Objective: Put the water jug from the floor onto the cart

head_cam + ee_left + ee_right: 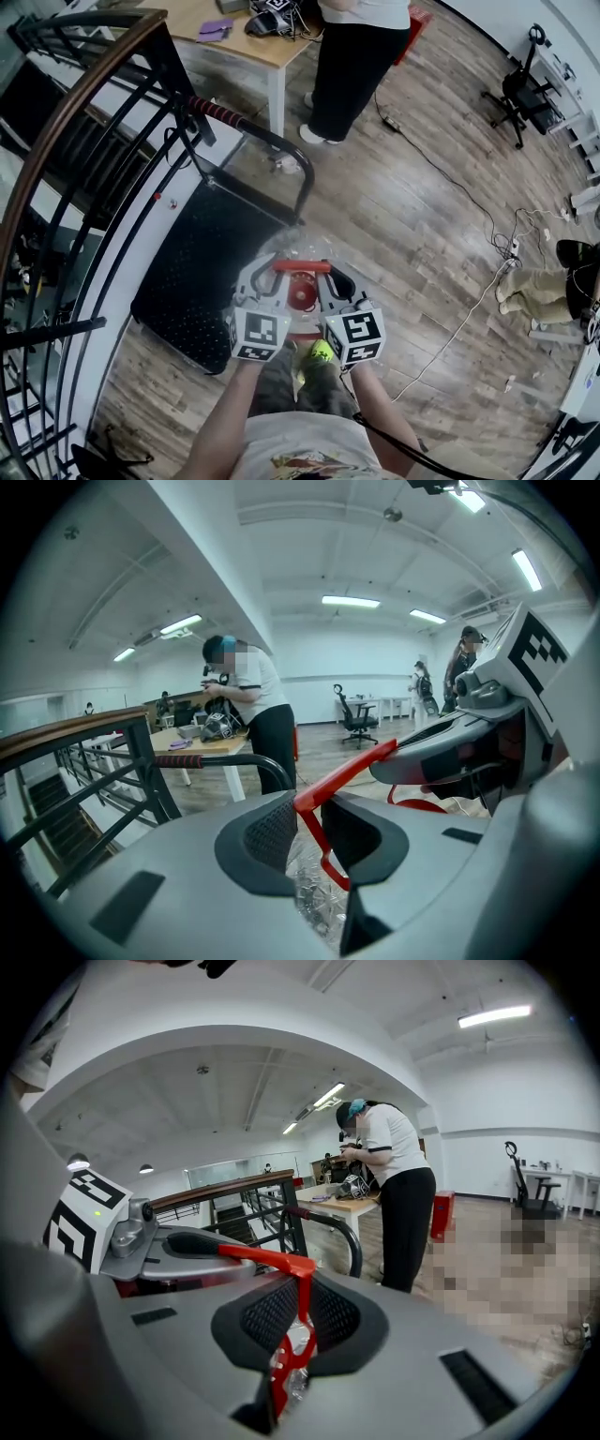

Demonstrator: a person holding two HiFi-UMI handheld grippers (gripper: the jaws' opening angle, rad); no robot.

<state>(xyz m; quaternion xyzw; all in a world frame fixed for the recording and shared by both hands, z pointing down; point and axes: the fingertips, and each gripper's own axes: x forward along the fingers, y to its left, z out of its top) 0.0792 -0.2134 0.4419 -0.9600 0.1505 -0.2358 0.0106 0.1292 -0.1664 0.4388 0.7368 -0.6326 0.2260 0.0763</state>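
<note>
Right, in the head view you have both grippers on the jug's red handle. The left gripper pinches its 9 o'clock end and the right gripper its 3 o'clock end, and the jug hangs below them, off the floor. The cart lies at 9 to 10 o'clock from the jug, just beside it. Its deck runs from 7 toward 1 o'clock, so your left gripper is the nearer one and the move should go that way.

In the left gripper view, the left gripper has its pads pressed on the handle, with clear jug plastic below. The cart's push bar stands at 10 o'clock, but the deck is hidden here.

In the right gripper view, the right gripper is clamped nearly together on the handle. The push bar rises at 12 o'clock, and only the head view shows the deck.
</note>
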